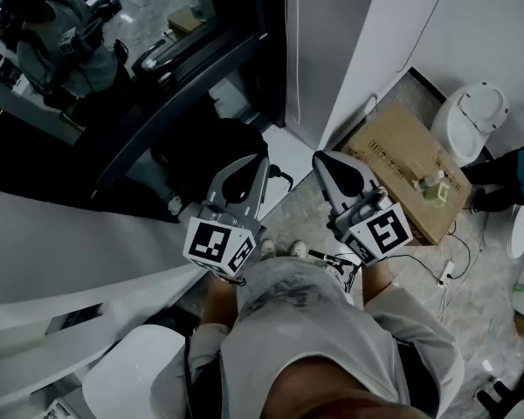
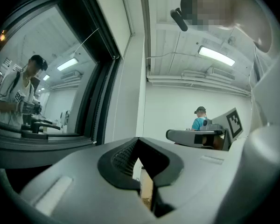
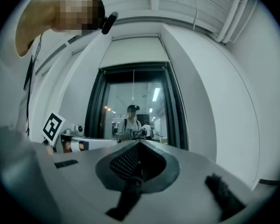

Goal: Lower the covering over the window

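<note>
Since left gripper (image 1: 244, 171) and right gripper (image 1: 328, 164) fingers are pressed together, empty: spread one, pinch cord (image 3: 133, 84) hanging below rolled blind (image 3: 135, 52), draw straight down, steadily.

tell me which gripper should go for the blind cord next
Right, likely. The right gripper faces the window squarely, the cord hanging dead ahead above its tips. The left gripper points at the wall beside the frame. Both are shut and empty.
</note>
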